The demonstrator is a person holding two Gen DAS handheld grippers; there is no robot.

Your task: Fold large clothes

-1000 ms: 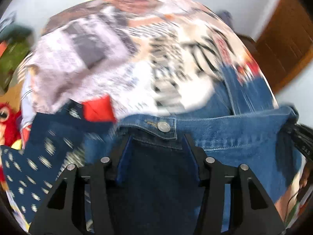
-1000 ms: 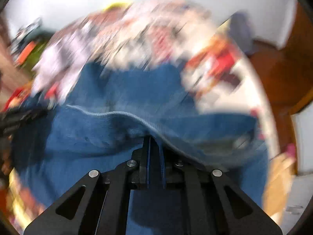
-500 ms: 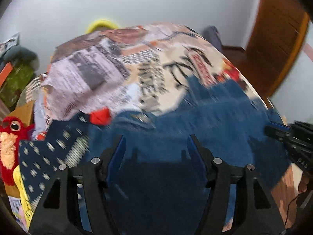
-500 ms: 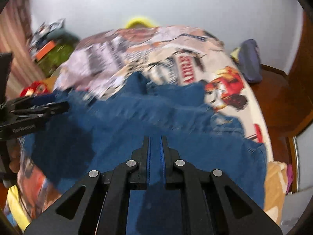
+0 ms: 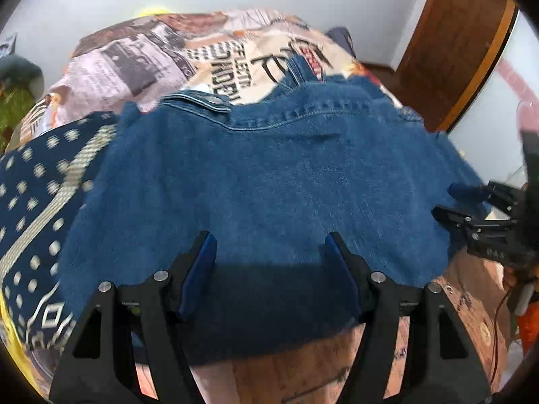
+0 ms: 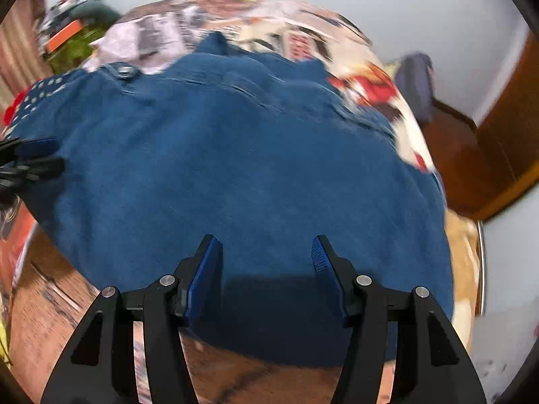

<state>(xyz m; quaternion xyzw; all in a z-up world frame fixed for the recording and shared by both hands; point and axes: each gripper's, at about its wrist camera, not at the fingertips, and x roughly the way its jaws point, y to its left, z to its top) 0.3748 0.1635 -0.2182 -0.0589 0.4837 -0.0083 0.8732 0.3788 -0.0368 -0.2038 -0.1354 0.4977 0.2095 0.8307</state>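
Across the left wrist view, a blue denim garment [image 5: 269,185] lies spread on the printed bedspread [image 5: 215,57], a metal snap button [image 5: 213,100] at its far edge; the left gripper [image 5: 269,245] hangs over its near hem with jaws wide apart, gripping nothing; a navy dotted cloth [image 5: 37,188] lies beside it; the right gripper [image 5: 478,208] shows at the right edge.

From the right wrist view, the denim garment [image 6: 242,168] fills the bed; the right gripper [image 6: 266,250] hovers above the near hem, jaws wide and empty; the left gripper [image 6: 30,158] is at the left edge.
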